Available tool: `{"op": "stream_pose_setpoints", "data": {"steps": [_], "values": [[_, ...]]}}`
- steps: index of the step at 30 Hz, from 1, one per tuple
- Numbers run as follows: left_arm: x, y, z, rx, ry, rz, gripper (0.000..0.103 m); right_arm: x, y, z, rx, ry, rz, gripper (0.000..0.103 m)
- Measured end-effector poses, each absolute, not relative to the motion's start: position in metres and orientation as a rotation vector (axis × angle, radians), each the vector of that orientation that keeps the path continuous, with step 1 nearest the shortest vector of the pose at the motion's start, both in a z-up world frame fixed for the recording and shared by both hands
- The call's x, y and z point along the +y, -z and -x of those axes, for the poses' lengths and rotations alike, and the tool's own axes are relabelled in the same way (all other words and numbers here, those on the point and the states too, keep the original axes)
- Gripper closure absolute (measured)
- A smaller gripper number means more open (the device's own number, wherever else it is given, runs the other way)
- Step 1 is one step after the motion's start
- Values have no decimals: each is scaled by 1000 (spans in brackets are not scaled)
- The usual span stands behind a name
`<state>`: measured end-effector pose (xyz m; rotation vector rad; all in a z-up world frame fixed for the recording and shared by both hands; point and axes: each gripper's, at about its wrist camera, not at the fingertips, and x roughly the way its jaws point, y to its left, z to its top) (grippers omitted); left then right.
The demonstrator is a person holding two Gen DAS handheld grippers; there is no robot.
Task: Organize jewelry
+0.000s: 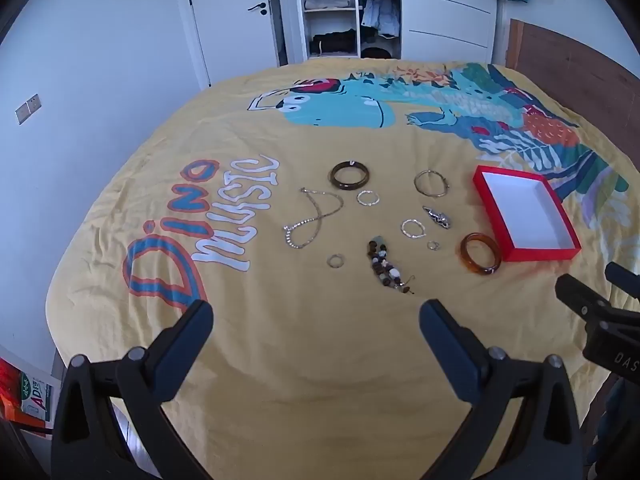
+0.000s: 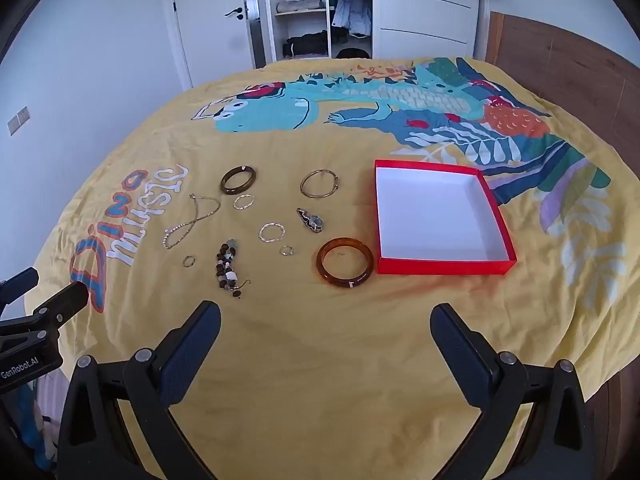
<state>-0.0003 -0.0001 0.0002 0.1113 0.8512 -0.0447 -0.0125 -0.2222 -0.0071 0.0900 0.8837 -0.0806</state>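
Observation:
Jewelry lies scattered on a yellow bedspread (image 1: pixel 320 360). An open red box (image 2: pixel 436 216) with a white inside sits to the right of it; it also shows in the left wrist view (image 1: pixel 524 212). An amber bangle (image 2: pixel 345 262) lies just left of the box. A dark bangle (image 2: pixel 238 180), a thin gold bangle (image 2: pixel 319 183), a silver chain necklace (image 2: pixel 192 220), a beaded bracelet (image 2: pixel 229 266), a brooch (image 2: pixel 310 220) and several small rings lie further left. My left gripper (image 1: pixel 316 320) is open and empty, short of the beads (image 1: pixel 384 266). My right gripper (image 2: pixel 326 322) is open and empty, short of the amber bangle.
The bedspread carries a dinosaur print (image 2: pixel 360 108) and lettering (image 1: pixel 208 216). A wooden headboard (image 2: pixel 568 80) stands to the right. An open wardrobe (image 1: pixel 340 8) and a door (image 1: pixel 224 20) stand beyond the bed's far edge. The right gripper shows in the left wrist view (image 1: pixel 592 304).

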Motion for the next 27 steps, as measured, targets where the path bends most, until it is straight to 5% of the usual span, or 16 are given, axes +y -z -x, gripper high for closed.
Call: {"op": "stream_pose_setpoints", "data": {"steps": [27], "values": [[2, -12, 5, 844, 18, -120, 0, -211, 8, 11, 898, 66, -67, 0]]}}
